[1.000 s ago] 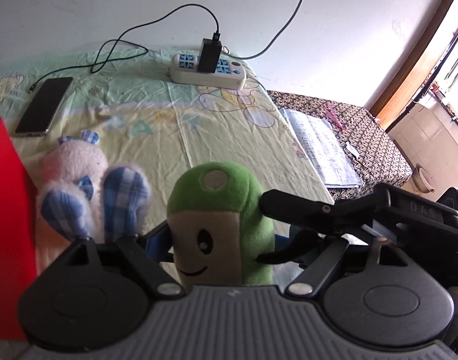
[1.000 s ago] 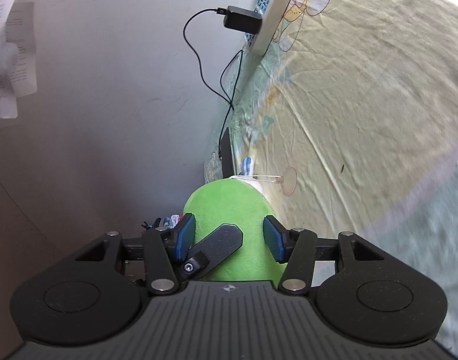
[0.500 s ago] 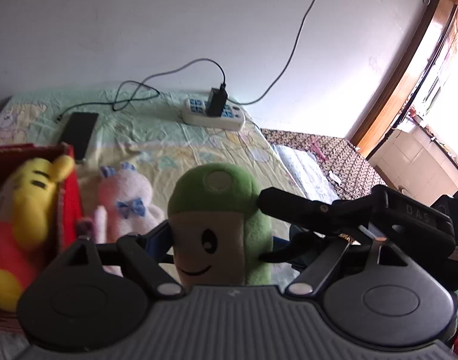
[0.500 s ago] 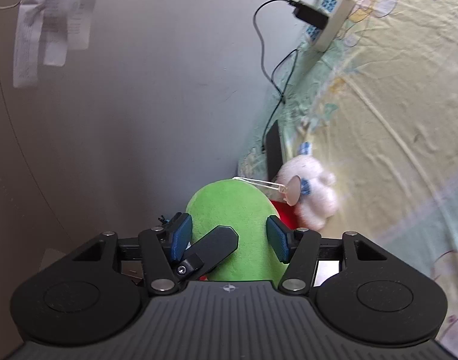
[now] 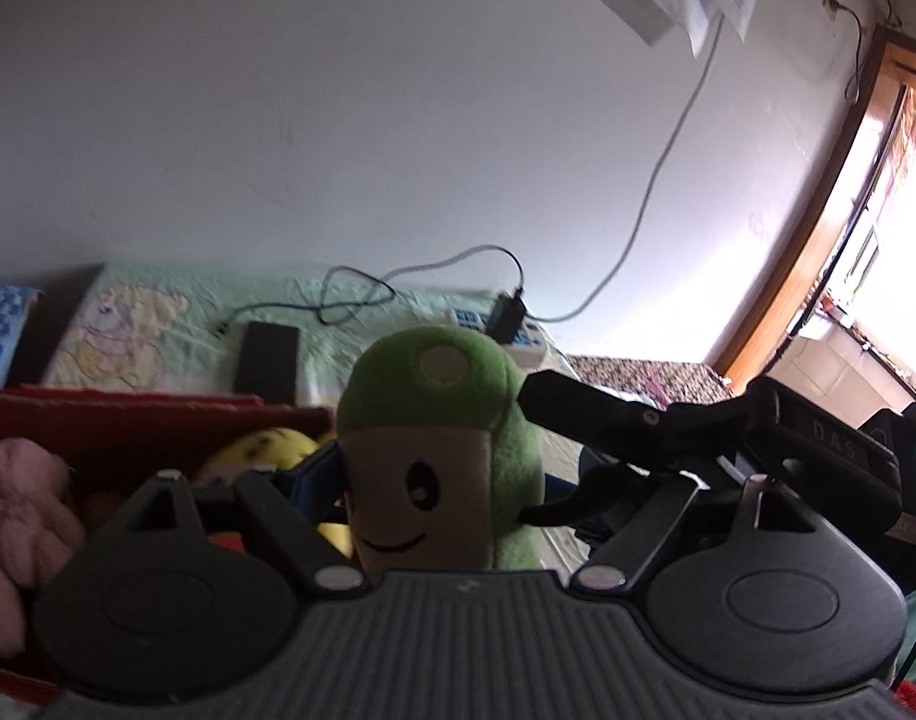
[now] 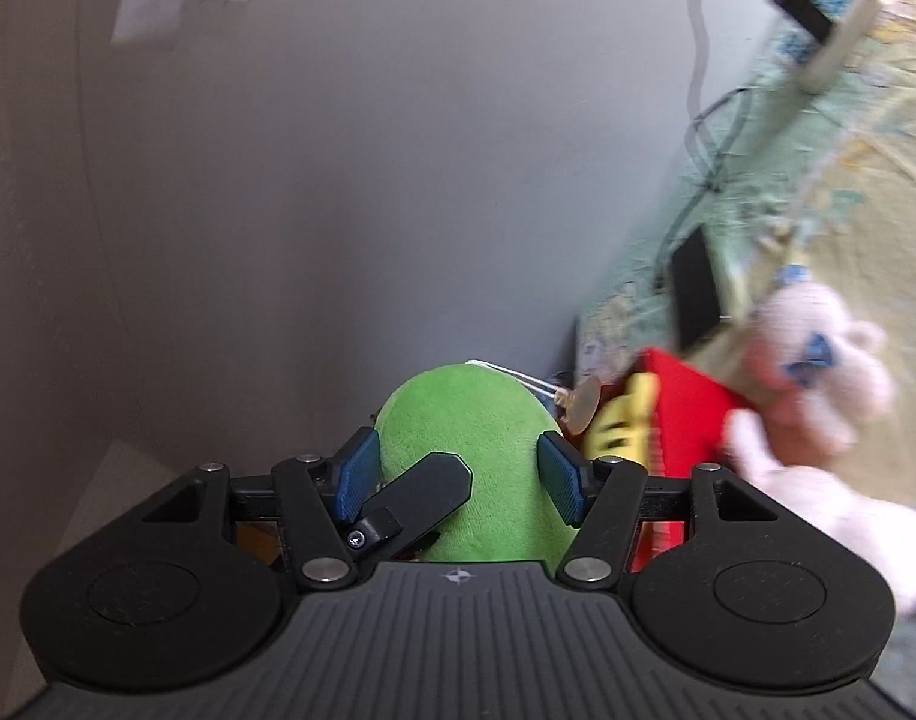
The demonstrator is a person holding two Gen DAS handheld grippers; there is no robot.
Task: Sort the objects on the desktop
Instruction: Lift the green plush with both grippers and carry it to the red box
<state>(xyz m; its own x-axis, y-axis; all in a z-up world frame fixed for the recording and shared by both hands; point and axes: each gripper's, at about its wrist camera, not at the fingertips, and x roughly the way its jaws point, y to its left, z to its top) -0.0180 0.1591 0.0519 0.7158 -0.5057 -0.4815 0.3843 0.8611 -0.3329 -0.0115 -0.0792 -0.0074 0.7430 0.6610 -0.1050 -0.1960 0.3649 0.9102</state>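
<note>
Your left tool (image 5: 434, 480) and your right tool (image 6: 455, 471) are both clenched on the same green plush toy (image 5: 440, 450), which is lifted off the tabletop (image 5: 176, 312) and stands upright between them. From the left wrist view you see its smiling tan face and green cap, with a blue finger pad pressed against its left flank and the black finger of your right tool laid across its right side. From the right wrist view you see its plain green back (image 6: 469, 456), with the two blue pads (image 6: 556, 477) pressed into either side and a black finger of your left tool lying across its lower left part. A white string with a clear suction cup (image 6: 577, 405) hangs off the top of the toy. Just beside and below it sits the red box (image 5: 158, 426), open at the top; a yellow plush (image 5: 266, 447) lies inside, and a pink plush (image 5: 20, 498) shows at the left edge of the left wrist view, though you cannot tell whether it is fully inside. A pale pink bunny with a blue bow (image 6: 817, 354) lies on the cartoon-print cloth, touching the box's far side. Farther back, a dark phone (image 5: 269, 354) rests flat, and a white power strip (image 5: 505, 330) with a black charger plugged in sits near the wall.
</note>
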